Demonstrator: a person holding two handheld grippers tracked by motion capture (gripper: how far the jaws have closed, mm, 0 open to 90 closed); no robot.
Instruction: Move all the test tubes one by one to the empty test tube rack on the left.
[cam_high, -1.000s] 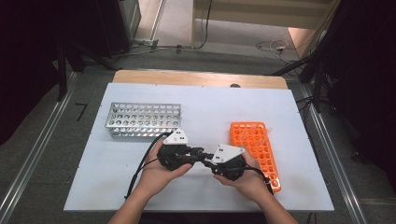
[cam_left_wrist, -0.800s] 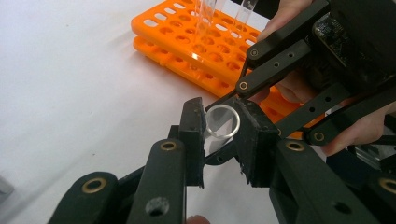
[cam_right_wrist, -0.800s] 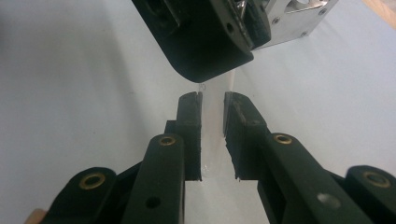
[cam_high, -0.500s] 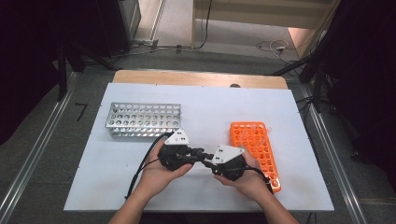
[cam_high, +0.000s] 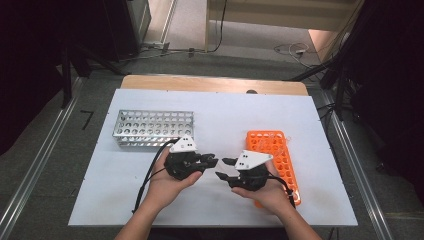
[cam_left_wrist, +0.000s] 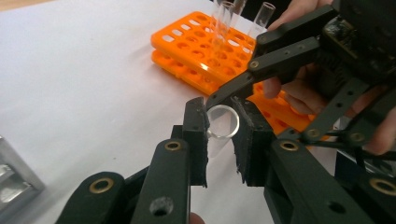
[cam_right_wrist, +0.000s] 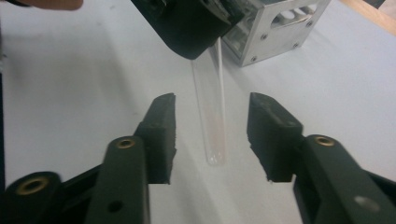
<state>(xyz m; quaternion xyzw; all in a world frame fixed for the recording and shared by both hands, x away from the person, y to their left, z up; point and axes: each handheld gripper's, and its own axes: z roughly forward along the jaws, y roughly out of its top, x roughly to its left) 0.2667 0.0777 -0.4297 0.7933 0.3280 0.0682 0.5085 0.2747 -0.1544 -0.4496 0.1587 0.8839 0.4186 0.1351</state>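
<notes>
High view: the left gripper (cam_high: 212, 161) and the right gripper (cam_high: 220, 168) meet tip to tip at the table (cam_high: 225, 115) centre, each cradled in a hand that enters from the 6 o'clock edge. From the meeting point, the metal rack (cam_high: 152, 128) lies at 10 o'clock, well apart. The orange rack (cam_high: 282, 160) lies at 3 o'clock, just beside the right gripper, with its near end under the right hand (cam_high: 270, 192). The left hand (cam_high: 167, 187) supports its gripper from below.

Left gripper view: the jaws are pressed onto a clear glass test tube (cam_left_wrist: 222, 122). The round open mouth of the tube shows between the two pads, at 12 o'clock from the jaw tips. The upper jaw of the right gripper (cam_left_wrist: 243, 84) reaches in from 2 o'clock and ends just beside the tube mouth; whether it touches the glass cannot be told. The orange rack (cam_left_wrist: 196, 42) lies beyond at 12 o'clock, with further clear tubes (cam_left_wrist: 223, 21) standing upright in it.

Right gripper view: the jaws have just been opening and now stand spread. The test tube (cam_right_wrist: 210, 112) lies between the pads, clear of both. The tube runs from its rounded end, low between the pads, up toward 12 o'clock, where the left gripper (cam_right_wrist: 189, 23) clamps it. The metal rack (cam_right_wrist: 275, 23) sits at 1 o'clock on the table (cam_right_wrist: 70, 84).
</notes>
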